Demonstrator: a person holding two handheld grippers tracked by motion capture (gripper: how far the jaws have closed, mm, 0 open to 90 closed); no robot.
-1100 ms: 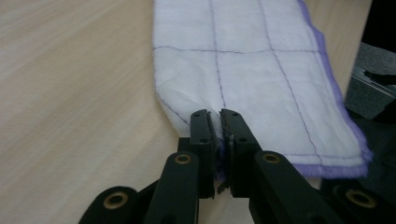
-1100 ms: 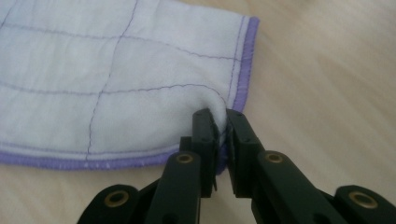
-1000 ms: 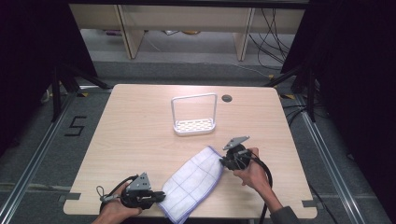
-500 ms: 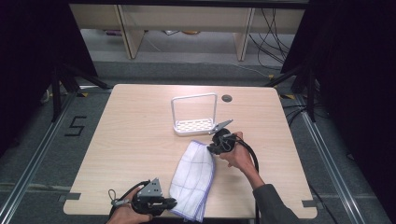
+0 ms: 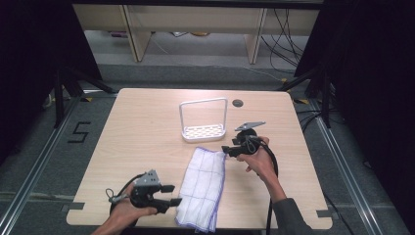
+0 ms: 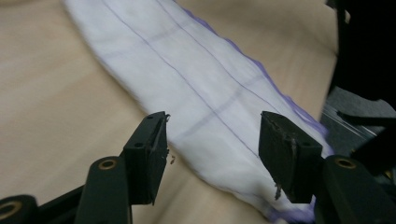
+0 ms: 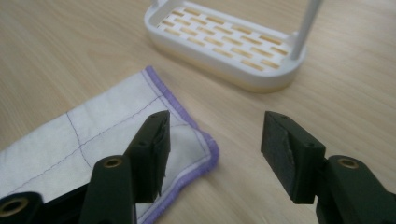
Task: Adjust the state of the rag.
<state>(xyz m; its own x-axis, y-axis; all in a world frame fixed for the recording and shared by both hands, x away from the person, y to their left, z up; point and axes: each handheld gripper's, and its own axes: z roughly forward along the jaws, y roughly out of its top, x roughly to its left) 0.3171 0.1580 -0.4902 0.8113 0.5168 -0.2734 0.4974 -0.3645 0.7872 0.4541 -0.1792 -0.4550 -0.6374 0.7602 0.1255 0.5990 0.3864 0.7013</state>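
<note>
cloth (image 6: 219,93) ends cut off by frame, rack (image 7: 233,42) handle cropped

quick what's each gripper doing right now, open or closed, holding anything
Left gripper: open, holding nothing, jaws spread over the near end of the cloth.
Right gripper: open, holding nothing, jaws spread at the cloth's far corner by the white rack.

Cloth (image 7: 93,140) corner between spread tool (image 7: 212,154) jaws, white rack (image 7: 224,42) beyond

- We see bare table (image 5: 137,132) left of the folded cloth (image 5: 203,188): wide free room.
- White rack (image 5: 204,131) w/ hoop handle stands just beyond cloth's far end, blocking approach there.
</note>
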